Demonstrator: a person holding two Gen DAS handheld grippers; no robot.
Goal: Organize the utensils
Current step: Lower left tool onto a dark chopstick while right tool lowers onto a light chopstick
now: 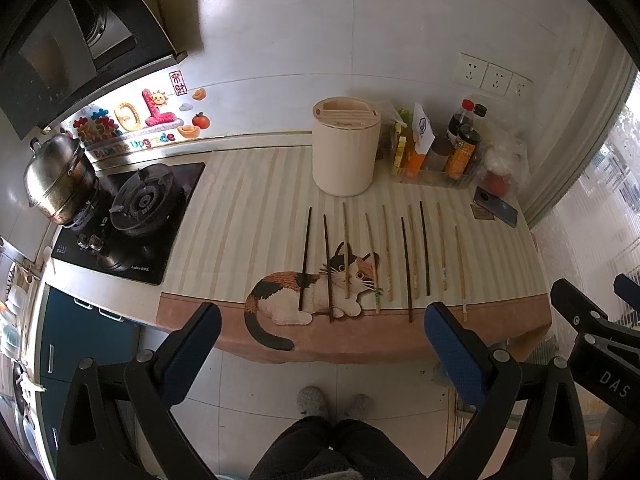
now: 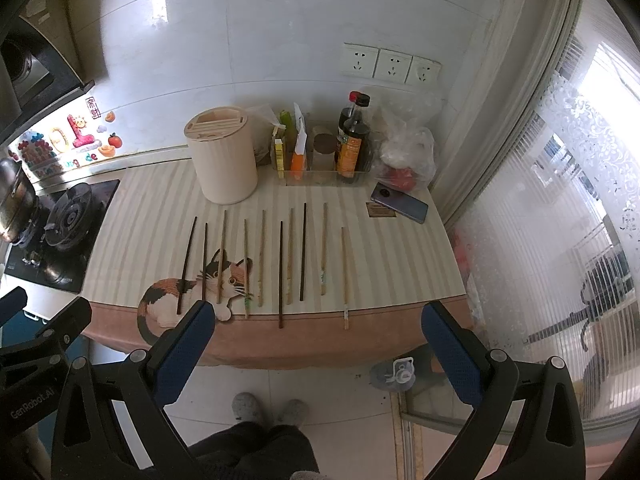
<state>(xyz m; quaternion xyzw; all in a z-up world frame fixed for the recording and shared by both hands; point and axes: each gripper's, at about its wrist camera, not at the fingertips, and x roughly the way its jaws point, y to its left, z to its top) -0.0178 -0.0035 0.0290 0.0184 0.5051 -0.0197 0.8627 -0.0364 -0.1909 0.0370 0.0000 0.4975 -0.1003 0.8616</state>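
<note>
Here, both claws hung short of the tabletop [image 1: 224, 216] edge, at the bottom of each frame. The left claw [image 1: 320, 344] was spread wide and held nothing; the right claw [image 2: 318, 340] was likewise wide open and empty. Ten chopsticks [image 1: 384, 256] lay side by side across mid-frame, apart from one another, pointing away from the viewer; four were dark and six pale. The leftmost ones crossed the printed cat [image 1: 316, 292] on the mat. Behind them, above centre in the frame, stood the cream cylindrical holder [image 1: 346, 146] with slots in its lid. To its right sat a clear tray of condiment bottles [image 1: 460, 148], then a phone [image 1: 496, 212].

No stick had been lifted, so the first pick was apparently in hand. It would go best with the claw lowered over a single stick near its nearer end, closing across the shaft without nudging neighbours, then tipping it upright over a slot.
</note>
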